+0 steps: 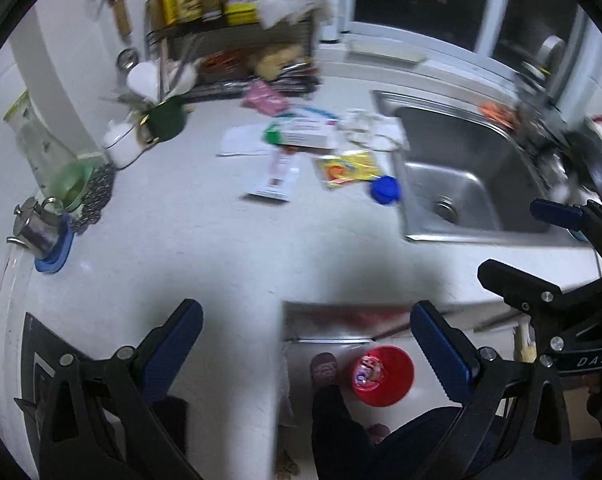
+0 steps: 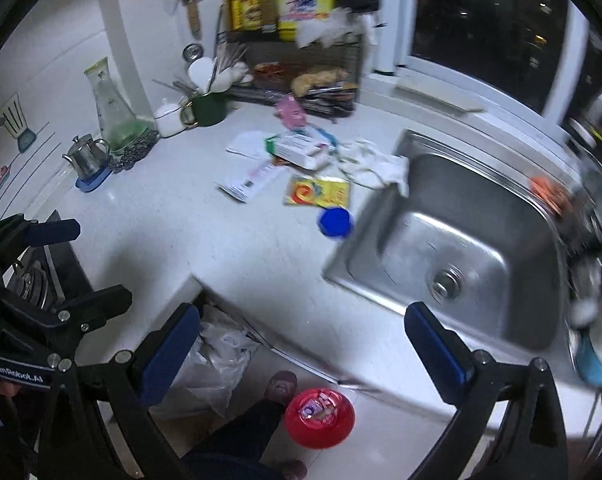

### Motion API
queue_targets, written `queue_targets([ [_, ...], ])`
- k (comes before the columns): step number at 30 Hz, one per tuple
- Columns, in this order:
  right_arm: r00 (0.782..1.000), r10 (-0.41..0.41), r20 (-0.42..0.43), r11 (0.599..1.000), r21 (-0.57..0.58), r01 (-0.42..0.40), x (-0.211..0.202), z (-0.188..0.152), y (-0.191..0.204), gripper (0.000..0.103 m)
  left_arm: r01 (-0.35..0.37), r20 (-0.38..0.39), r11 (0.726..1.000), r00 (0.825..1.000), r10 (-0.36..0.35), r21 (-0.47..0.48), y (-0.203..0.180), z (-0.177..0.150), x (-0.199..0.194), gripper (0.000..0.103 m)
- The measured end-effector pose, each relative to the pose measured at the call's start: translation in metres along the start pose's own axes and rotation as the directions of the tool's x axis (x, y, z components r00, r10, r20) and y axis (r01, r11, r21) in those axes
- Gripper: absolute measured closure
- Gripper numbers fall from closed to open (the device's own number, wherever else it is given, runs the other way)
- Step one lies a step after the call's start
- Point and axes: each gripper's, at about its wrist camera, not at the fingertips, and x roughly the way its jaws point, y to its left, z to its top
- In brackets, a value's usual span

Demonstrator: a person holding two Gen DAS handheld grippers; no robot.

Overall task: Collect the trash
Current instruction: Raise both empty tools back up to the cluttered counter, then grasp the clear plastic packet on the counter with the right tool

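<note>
- Two grippers, both empty: left gripper point(image 1: 307, 344) jaws wide apart, right gripper point(image 2: 303, 340) jaws wide apart too, nothing between either pair.
- Trash sits well ahead of both sets of jaws on the white counter point(image 2: 205, 232): yellow wrapper point(image 2: 317, 192), blue cap point(image 2: 335, 222), white-green box point(image 2: 297, 148), white printed packet point(image 2: 249, 180), pink wrapper point(image 2: 291, 114), crumpled white paper point(image 2: 377, 166) at the sink point(image 2: 453, 248) edge.
- Red bin point(image 2: 319, 418) on the floor, below and between the right jaws; a wrapper seems to lie in it.
- Step, my read: between pickups, reaching out for another piece.
- Next move likely needs a forward reach and lowering onto flat items; blue cap or yellow wrapper are nearest.
- Right view alone shows a clear plastic bag point(image 2: 217, 364) under the counter edge, plus stove corner; left view shows the right gripper off to the right of its jaws.
</note>
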Motion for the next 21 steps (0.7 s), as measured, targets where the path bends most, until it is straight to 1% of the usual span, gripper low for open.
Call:
queue_targets([
  [5, 0.997, 0.057, -0.05, 0.994, -0.086, -0.062, 0.054, 0.051, 0.03, 0.001, -0.027, -0.051, 0.998, 0.998, 0.024, -0.061, 0.052, 0.023, 0.032, 0.0],
  [8, 0.993, 0.088, -0.081, 0.988, -0.121, -0.098, 0.081, 0.072, 0.043, 0.001, -0.044, -0.086, 0.995, 0.996, 0.036, -0.093, 0.081, 0.03, 0.052, 0.0],
  [11, 0.985, 0.116, -0.124, 0.977, -0.167, -0.136, 0.116, 0.088, 0.06, 0.001, -0.058, -0.13, 0.99, 0.991, 0.041, -0.131, 0.108, 0.034, 0.077, 0.0],
  [14, 0.979, 0.124, -0.159, 0.963, -0.217, -0.158, 0.147, 0.097, 0.077, 0.001, -0.077, -0.172, 0.983, 0.984, 0.048, -0.168, 0.131, 0.035, 0.1, 0.0],
  [17, 0.971, 0.132, -0.198, 0.951, -0.25, -0.181, 0.178, 0.104, 0.088, 0.001, -0.076, -0.197, 0.977, 0.98, 0.037, -0.198, 0.144, 0.034, 0.117, 0.0],
  [18, 0.969, 0.133, -0.208, 0.947, -0.262, -0.186, 0.186, 0.106, 0.092, 0.002, -0.076, -0.202, 0.976, 0.979, 0.034, -0.202, 0.146, 0.033, 0.122, 0.0],
  [20, 0.967, 0.13, -0.22, 0.935, -0.297, -0.193, 0.202, 0.108, 0.1, 0.011, -0.078, -0.218, 0.975, 0.975, 0.031, -0.21, 0.15, 0.033, 0.133, 0.0],
  [21, 0.964, 0.127, -0.232, 0.928, -0.315, -0.198, 0.21, 0.109, 0.104, 0.013, -0.08, -0.227, 0.974, 0.974, 0.03, -0.213, 0.152, 0.033, 0.139, 0.0],
])
